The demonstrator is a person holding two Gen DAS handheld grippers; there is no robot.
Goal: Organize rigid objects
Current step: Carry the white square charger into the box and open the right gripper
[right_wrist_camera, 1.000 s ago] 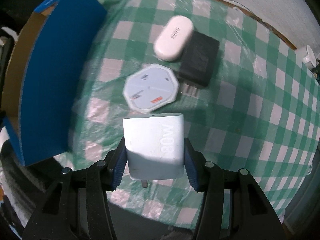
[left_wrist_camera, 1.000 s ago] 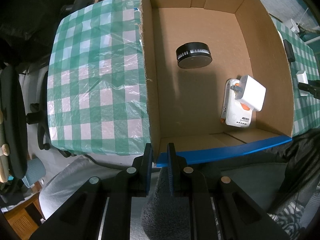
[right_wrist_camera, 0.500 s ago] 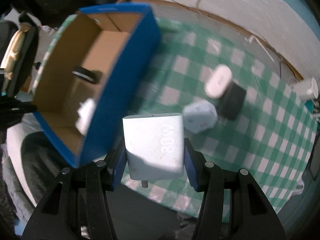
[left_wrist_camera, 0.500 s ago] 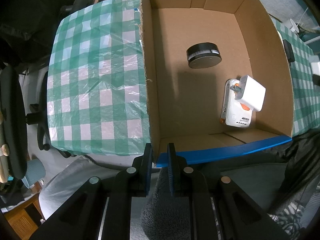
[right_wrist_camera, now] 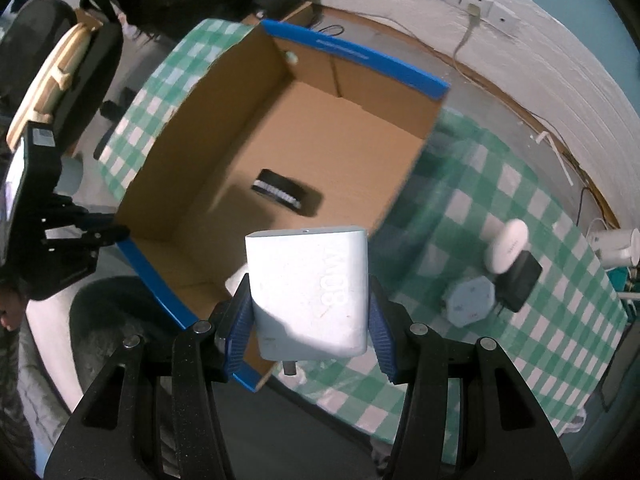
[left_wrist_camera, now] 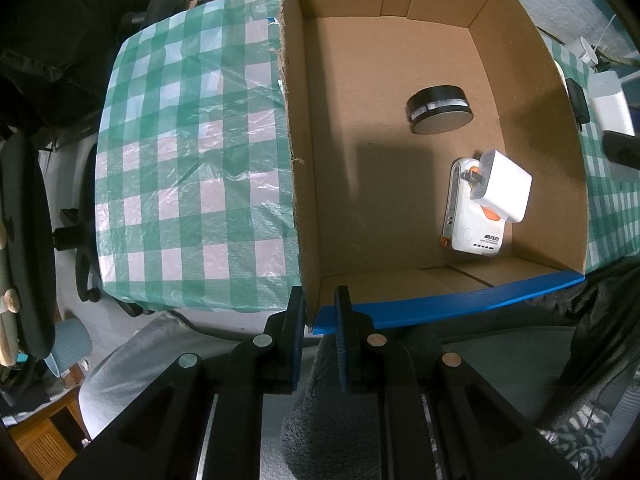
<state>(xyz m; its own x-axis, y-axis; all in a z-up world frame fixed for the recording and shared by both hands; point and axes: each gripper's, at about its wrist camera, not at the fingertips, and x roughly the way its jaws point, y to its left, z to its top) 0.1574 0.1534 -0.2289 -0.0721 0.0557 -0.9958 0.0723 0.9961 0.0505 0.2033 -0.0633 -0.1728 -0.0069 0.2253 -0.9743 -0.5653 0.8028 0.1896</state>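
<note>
The right tongs [right_wrist_camera: 308, 316] clamp a white 80W charger [right_wrist_camera: 308, 292] by its two side faces, as a second ago, but the charger has been carried up off the checked tabletop [right_wrist_camera: 500, 216] and now hangs over the near right corner of the cardboard box [right_wrist_camera: 224, 136]. Its printed broad face is turned to the camera, its long axis runs forward along the fingers, and its plug prongs point back toward the wrist. The left tongs [left_wrist_camera: 318, 320] are nearly closed, pinching the box's near left corner, unchanged from the earlier frames. Inside the box a white power bank with orange trim [left_wrist_camera: 468, 220] lies near the right wall with a white plug adapter [left_wrist_camera: 504, 188] resting on it, prongs pointing left. Farther in, the black round disc [left_wrist_camera: 438, 110] sits more to the right than before. Beyond the box, a pale octagonal charger [right_wrist_camera: 468, 300], a black adapter [right_wrist_camera: 520, 280] and a white oval case [right_wrist_camera: 506, 250] stay on the tabletop; the case seems to lean on the adapter, though motion blur makes that uncertain.
</note>
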